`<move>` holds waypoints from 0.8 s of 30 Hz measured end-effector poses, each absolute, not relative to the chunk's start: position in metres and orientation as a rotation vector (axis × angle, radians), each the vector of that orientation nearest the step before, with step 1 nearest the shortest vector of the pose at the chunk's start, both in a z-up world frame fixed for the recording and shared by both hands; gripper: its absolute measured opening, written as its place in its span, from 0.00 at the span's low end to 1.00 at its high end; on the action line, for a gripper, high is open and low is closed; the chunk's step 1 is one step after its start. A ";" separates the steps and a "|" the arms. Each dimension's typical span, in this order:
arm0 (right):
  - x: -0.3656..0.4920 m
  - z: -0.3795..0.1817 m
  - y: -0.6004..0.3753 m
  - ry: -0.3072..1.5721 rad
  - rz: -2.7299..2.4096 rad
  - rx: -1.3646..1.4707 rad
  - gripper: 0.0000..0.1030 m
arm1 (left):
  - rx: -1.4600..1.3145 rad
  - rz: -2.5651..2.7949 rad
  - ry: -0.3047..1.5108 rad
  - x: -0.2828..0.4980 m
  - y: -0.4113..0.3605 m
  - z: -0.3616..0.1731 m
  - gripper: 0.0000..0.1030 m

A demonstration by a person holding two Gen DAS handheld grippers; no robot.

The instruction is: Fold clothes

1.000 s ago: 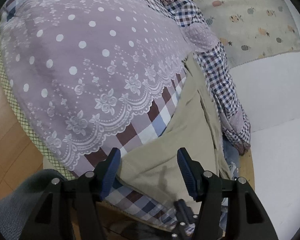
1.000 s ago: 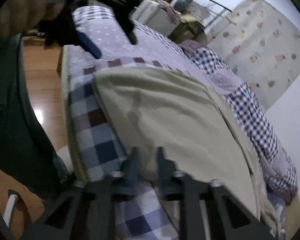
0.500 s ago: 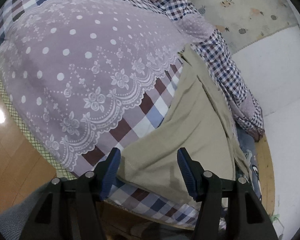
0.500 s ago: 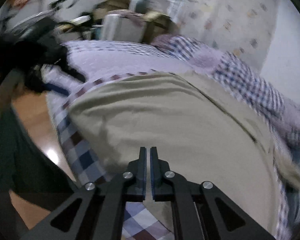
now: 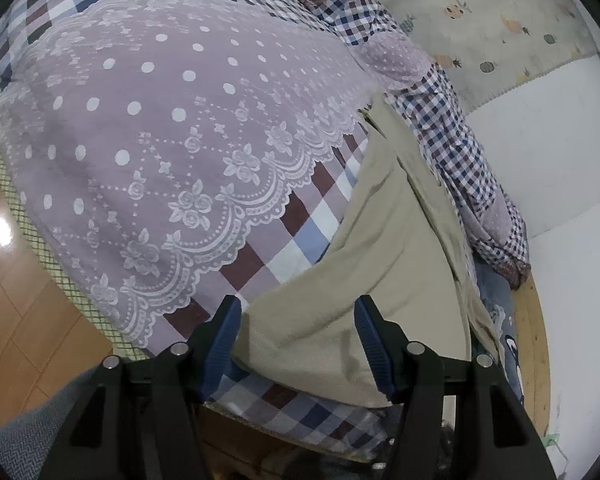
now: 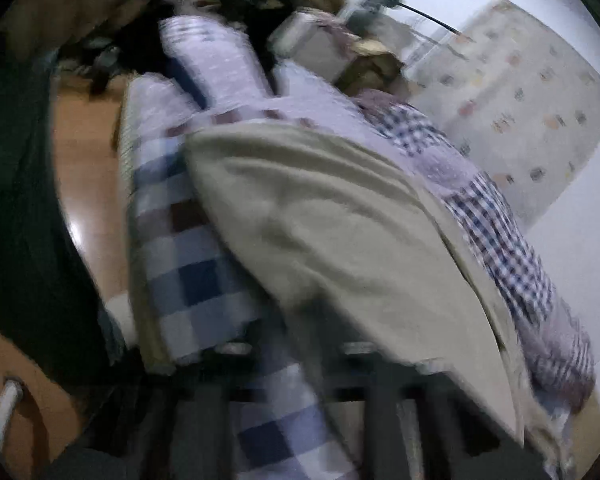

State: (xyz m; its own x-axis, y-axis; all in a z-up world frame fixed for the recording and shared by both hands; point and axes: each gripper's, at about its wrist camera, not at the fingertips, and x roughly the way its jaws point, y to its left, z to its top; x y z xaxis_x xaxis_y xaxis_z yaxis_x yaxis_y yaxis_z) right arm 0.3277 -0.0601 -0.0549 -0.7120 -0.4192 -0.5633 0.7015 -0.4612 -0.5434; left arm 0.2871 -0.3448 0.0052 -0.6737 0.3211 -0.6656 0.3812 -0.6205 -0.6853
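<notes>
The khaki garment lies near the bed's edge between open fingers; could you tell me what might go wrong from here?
The left gripper is open astride the khaki garment, whose end reaches the bed edge, so a shallow pinch might also catch the checked bedsheet. The right wrist view is heavily blurred, so the right gripper's state cannot be told; a grab there could miss.

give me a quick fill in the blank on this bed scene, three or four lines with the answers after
1. The left gripper has its jaws ____ around a corner of the beige cotton garment.
2. The beige garment lies on a ____ patterned bedsheet.
3. The lilac lace cover is dotted with ____ polka dots.
4. The right wrist picture is too ____ to show the right gripper's state.

Missing words: open; checked; white; blurred
</notes>
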 end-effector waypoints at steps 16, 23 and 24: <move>0.275 0.004 -0.007 0.440 -2.275 0.726 0.00 | 1.431 -2.816 0.823 0.293 -0.270 0.030 0.61; 0.274 0.014 -0.002 0.404 -2.287 0.710 0.00 | 1.585 -2.699 0.479 0.283 -0.245 0.013 0.61; 0.273 0.017 -0.001 0.399 -2.293 0.705 0.00 | 1.592 -2.685 0.467 0.283 -0.245 0.011 0.61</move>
State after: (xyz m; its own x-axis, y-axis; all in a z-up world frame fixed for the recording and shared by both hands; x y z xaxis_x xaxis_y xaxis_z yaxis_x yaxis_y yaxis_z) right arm 0.2734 -0.0007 0.0169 -0.6106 -0.5310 -0.5875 0.6981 -0.7112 -0.0828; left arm 0.2826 -0.2449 0.0112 -0.4909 0.1619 -0.8561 0.1364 -0.9562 -0.2590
